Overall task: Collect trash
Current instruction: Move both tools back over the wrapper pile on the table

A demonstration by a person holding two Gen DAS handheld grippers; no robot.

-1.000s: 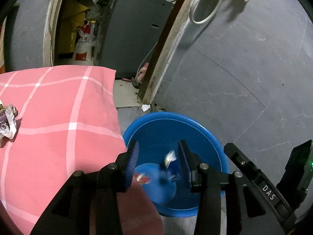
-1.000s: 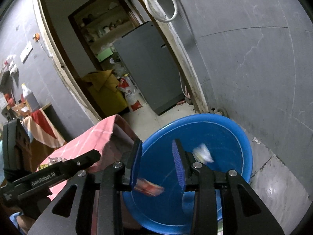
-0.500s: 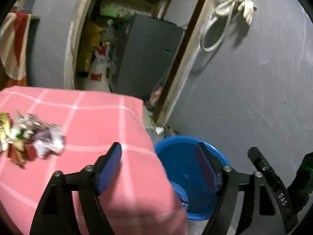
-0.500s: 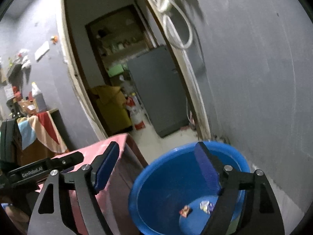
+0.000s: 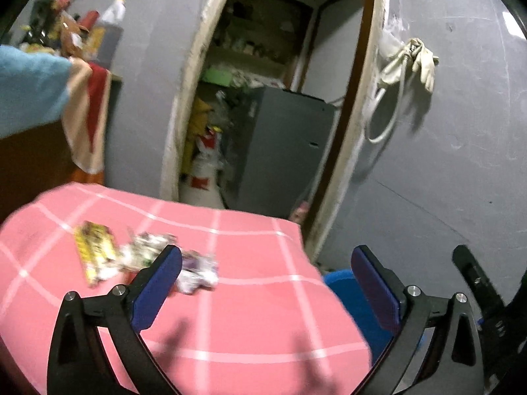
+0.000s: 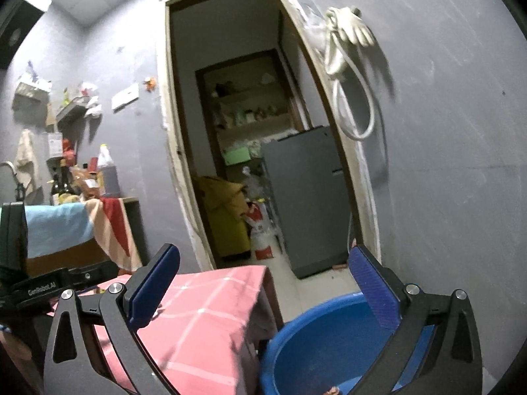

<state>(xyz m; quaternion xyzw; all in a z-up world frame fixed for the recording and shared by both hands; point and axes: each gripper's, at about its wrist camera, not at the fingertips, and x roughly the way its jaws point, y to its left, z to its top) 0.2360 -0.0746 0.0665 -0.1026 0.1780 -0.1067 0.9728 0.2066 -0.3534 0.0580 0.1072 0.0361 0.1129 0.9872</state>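
The left hand-held gripper (image 5: 266,283) is seen with its jaws opening and nothing between them, above the table (image 5: 250,322) covered in pink checked cloth. A blurred cluster of wrappers (image 5: 141,256) is noted on that cloth, just beyond the left blue pad. The right hand-held gripper (image 6: 263,283) is likewise opening and empty, over the blue basin (image 6: 316,345), which stands on the floor beside the table. A small scrap (image 6: 334,390) is visible at the basin's bottom.
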